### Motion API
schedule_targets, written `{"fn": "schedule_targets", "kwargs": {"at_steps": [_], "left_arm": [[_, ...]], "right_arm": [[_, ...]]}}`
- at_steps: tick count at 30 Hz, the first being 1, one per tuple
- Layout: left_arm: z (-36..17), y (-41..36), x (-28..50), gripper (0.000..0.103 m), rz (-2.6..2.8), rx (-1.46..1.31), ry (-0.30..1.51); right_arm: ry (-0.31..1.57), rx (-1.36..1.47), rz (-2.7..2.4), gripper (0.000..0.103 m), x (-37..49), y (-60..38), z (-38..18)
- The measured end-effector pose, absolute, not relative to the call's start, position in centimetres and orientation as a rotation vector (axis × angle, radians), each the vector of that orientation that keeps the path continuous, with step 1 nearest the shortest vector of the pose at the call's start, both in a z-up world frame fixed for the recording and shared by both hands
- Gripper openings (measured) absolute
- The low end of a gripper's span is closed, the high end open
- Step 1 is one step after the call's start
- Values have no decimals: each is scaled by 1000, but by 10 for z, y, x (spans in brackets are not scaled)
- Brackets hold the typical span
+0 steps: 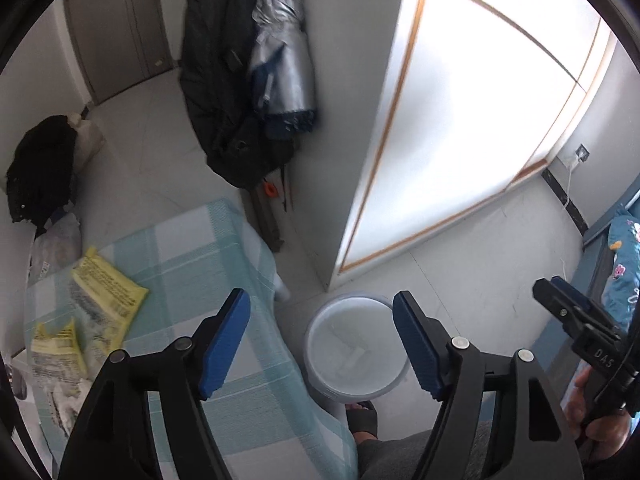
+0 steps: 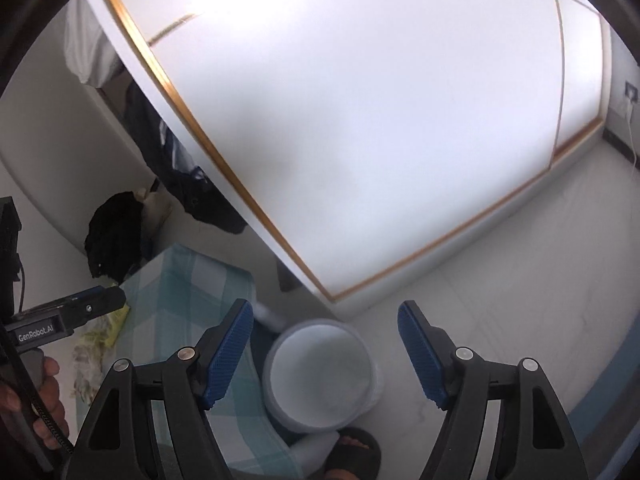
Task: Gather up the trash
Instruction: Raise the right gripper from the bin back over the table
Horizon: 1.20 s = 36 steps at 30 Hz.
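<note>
Two yellow printed wrappers (image 1: pixel 108 292) (image 1: pixel 56 344) lie on a table under a pale blue checked cloth (image 1: pixel 192 248), to the left of my left gripper (image 1: pixel 322 336). That gripper hangs open and empty above the white round bin (image 1: pixel 356 356), which stands on the floor by the table's corner; a pale piece lies inside it. My right gripper (image 2: pixel 326 344) is open and empty too, high over the same bin (image 2: pixel 320 376). In the right wrist view the left gripper (image 2: pixel 108 300) reaches over the cloth (image 2: pixel 188 280), with a yellow wrapper (image 2: pixel 108 328) just below it. The right gripper (image 1: pixel 556 288) shows at the right edge of the left wrist view.
A white wardrobe with gold-trimmed sliding doors (image 1: pixel 460 140) rises behind the bin. A dark coat (image 1: pixel 216 92) and a silver folded cover (image 1: pixel 280 60) hang in the corner. A black bundle (image 1: pixel 40 168) sits left of the table. A person's sandalled foot (image 2: pixel 352 456) stands beside the bin.
</note>
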<state>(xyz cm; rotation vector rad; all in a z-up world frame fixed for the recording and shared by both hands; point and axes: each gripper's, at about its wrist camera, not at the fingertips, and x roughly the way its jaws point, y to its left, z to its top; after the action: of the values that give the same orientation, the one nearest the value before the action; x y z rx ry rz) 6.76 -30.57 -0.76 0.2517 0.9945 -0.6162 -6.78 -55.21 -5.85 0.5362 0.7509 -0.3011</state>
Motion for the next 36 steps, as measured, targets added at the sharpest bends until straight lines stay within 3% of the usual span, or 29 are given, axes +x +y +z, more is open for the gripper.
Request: {"fn": "schedule_targets", "kwargs": {"at_steps": [10,16,27,36], "left_arm": [[57,-191,66,81,-439,147,796],[72,-131,58,85,-373,85,739],[54,-30,45,98,-239,-38,669],[7,30,44,99,-161,-135,696]], "right_arm": [[481,255,-262,83,-72,-460,62],[359,149,-151,92,-70,-388,98],[364,128,60,95,-44,-278,74],[447,70,209,95,-24,-212,35]]}}
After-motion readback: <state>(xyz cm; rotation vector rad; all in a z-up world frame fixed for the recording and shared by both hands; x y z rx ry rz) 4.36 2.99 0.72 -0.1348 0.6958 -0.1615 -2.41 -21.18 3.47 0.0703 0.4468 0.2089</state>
